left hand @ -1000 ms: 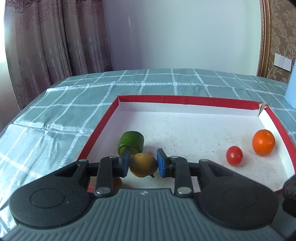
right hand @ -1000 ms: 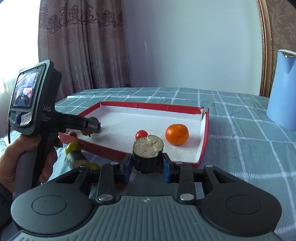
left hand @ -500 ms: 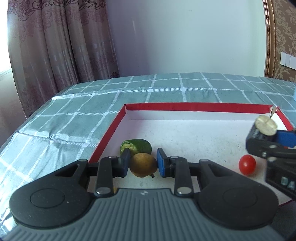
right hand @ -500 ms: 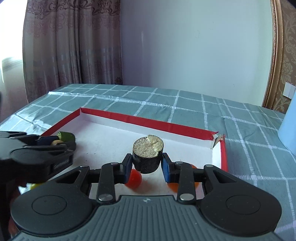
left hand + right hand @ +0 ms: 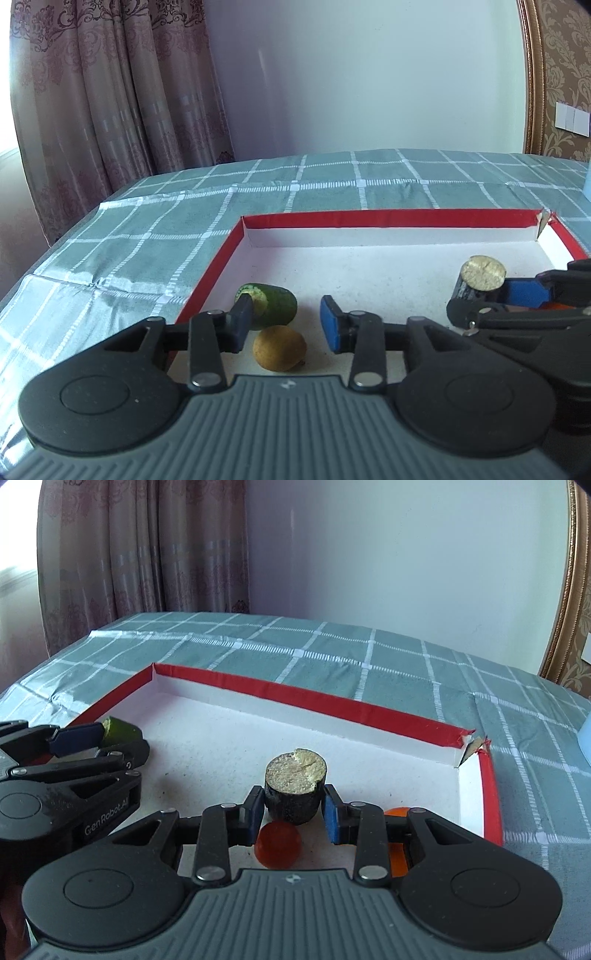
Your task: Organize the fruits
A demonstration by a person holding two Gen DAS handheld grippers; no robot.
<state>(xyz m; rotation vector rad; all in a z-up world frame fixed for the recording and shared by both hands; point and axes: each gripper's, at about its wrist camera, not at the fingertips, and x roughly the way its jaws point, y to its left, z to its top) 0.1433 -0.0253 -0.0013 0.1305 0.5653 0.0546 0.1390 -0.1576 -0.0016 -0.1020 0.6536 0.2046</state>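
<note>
A red-rimmed white tray [image 5: 369, 218] lies on the checked cloth. My left gripper [image 5: 286, 325] is over its near left corner and its jaws are opening. A brown round fruit [image 5: 279, 348] lies on the tray floor between and below them, untouched by the pads. Just behind it is a green cut fruit [image 5: 275, 303]. My right gripper [image 5: 293, 810] is shut on a dark cut fruit piece [image 5: 295, 788] with a pale top, held above the tray's right part. Under it sit a red tomato [image 5: 279, 843] and an orange [image 5: 397, 851], mostly hidden by a finger.
The two grippers are close side by side over the tray [image 5: 295, 698]. In the right wrist view the left gripper [image 5: 110, 744] fills the left side. A blue jug [image 5: 586, 738] stands off the tray's right edge. Curtains and a wall close the far side.
The left jaws have parted and let go of the brown fruit, which now rests on the tray floor. The right gripper has carried the dark piece further over the tray, above the tomato.
</note>
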